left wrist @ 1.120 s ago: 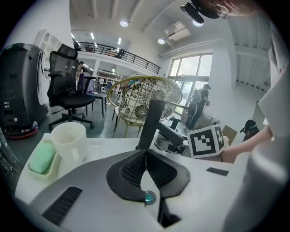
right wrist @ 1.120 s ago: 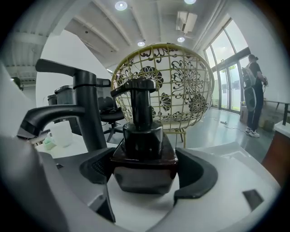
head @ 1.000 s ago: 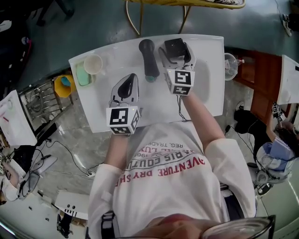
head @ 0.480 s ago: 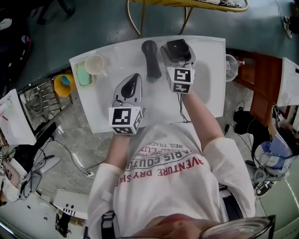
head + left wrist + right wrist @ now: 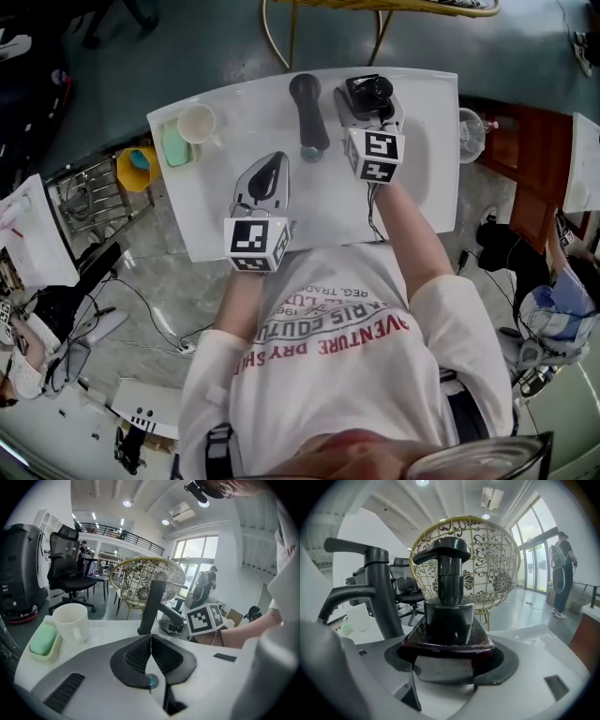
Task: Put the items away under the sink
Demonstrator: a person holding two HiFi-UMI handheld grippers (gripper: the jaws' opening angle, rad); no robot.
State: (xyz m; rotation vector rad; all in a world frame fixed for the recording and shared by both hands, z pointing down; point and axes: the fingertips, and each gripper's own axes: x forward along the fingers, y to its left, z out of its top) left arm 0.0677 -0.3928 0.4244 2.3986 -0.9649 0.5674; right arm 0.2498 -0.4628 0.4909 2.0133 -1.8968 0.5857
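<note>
Head view: white bench (image 5: 234, 220) fills the upper centre of frame, person leaning over it w/ one claw in each hand.

Right claw (image 5: 370, 103) is at top centre-right, clamped on a dark pump bottle (image 5: 361, 89). In the right gripper view the bottle (image 5: 447, 620) fills the middle, upright, its wide base pinched between the two jaws of the right claw (image 5: 446, 667), pump head pointing to frame left. The bottle is near the bench's far edge, just right of the black tap (image 5: 309, 117). Can't tell if its base touches the bench.

Left claw (image 5: 270, 169) is at centre-left, over bare bench, jaws pressed together w/ nothing between. The left gripper view confirms this: the two dark pads of the left claw (image 5: 151, 644) meet along a thin line.

Upper left of the bench: a cream mug (image 5: 197, 122), and just beside it a green bar (image 5: 173, 145) in a shallow tray. Both are well apart from either claw. In the left gripper view the mug (image 5: 71, 620) and bar (image 5: 43, 639) are at frame left, the tap (image 5: 154, 606) at centre.

Yellow wire chair (image 5: 487, 559) stands behind the bench.
</note>
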